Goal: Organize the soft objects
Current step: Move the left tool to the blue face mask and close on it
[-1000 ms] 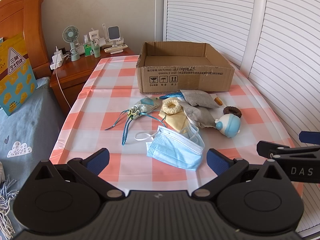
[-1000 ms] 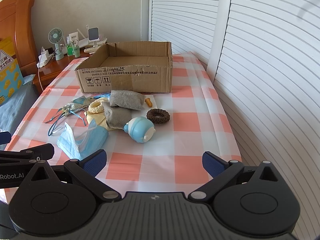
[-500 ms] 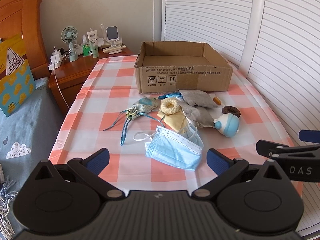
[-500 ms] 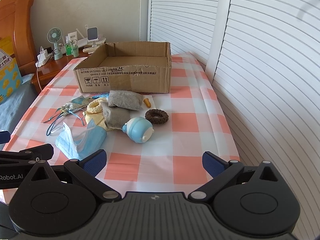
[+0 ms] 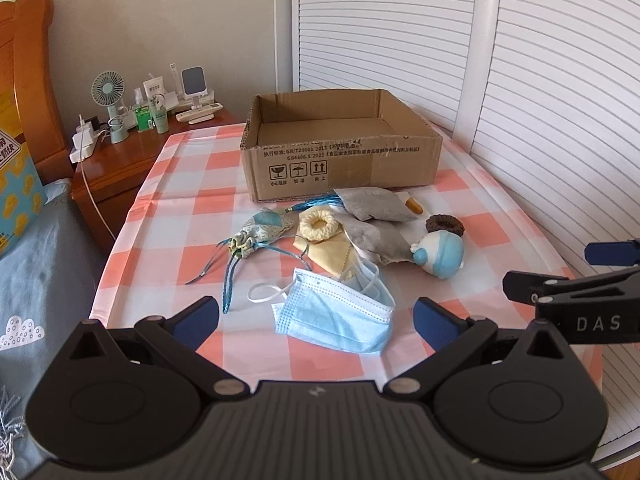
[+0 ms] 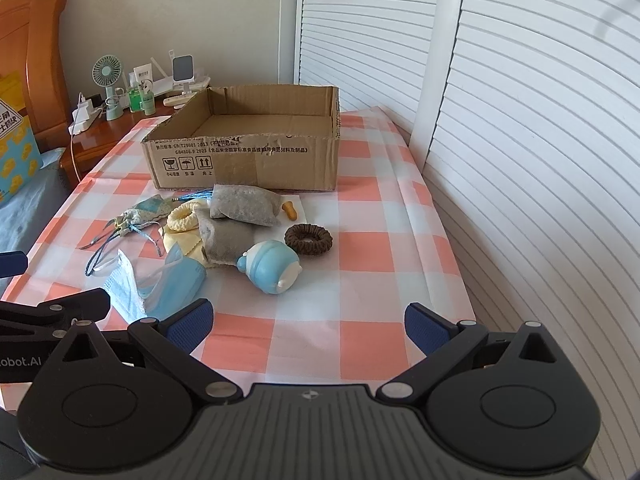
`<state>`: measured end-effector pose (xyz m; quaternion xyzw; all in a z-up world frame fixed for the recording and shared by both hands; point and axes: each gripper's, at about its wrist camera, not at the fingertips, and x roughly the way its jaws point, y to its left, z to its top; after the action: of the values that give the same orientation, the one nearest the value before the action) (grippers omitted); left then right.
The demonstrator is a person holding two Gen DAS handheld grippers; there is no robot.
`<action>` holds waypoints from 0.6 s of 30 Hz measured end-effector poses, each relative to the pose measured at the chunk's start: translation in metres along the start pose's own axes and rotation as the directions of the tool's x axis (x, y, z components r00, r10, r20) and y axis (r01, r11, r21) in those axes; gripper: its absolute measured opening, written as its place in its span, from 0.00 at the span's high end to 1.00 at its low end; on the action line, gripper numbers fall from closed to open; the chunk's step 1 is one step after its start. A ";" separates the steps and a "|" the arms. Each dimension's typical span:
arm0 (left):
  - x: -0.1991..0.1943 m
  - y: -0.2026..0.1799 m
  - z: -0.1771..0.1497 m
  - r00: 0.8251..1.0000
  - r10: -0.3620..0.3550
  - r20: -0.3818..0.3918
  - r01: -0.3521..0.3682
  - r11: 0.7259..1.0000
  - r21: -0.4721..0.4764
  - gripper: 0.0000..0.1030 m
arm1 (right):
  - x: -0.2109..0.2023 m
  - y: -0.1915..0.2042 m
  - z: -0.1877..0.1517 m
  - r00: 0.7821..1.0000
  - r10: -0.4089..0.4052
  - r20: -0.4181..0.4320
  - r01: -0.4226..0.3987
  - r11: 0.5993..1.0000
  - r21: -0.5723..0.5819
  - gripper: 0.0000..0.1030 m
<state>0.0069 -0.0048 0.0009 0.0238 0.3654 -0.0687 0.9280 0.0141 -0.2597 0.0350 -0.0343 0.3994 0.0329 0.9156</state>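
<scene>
Drifted slightly back from the pile since a second ago. Left gripper [image 5: 316, 314] and right gripper [image 6: 308, 322] spread wide, empty, ready. Face mask [image 5: 334, 312] nearest at 12 o'clock; cardboard box [image 5: 340, 160] beyond, awaiting contents.

Both wrist views are bright and evenly lit by soft daylight, sharp from the near foreground to the far wall, with no motion blur. Shadows are short and faint: a pale one lies under the blue face mask [image 5: 336, 316] and a darker band along the front foot of the cardboard box [image 6: 244, 160] on the checked bench [image 6: 360, 240]. Fisheye distortion bows the white louvred doors [image 6: 540, 160] at the right of each frame into curves, and the frame corners fall off to black vignette.
</scene>
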 end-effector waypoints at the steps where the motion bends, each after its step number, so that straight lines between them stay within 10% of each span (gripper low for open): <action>1: 0.002 0.001 0.000 1.000 -0.007 0.000 0.007 1.000 0.006 0.00 | 0.001 -0.001 0.001 1.000 -0.001 0.001 0.001 1.000 0.000 0.00; 18: 0.048 -0.006 0.003 0.991 -0.112 -0.067 0.117 0.991 0.069 0.00 | 0.031 -0.023 0.006 1.000 -0.008 -0.015 0.008 1.000 0.016 0.00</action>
<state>0.0429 -0.0161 -0.0300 0.0385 0.3925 -0.1344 0.9091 0.0415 -0.2808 0.0166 -0.0286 0.4065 0.0256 0.9129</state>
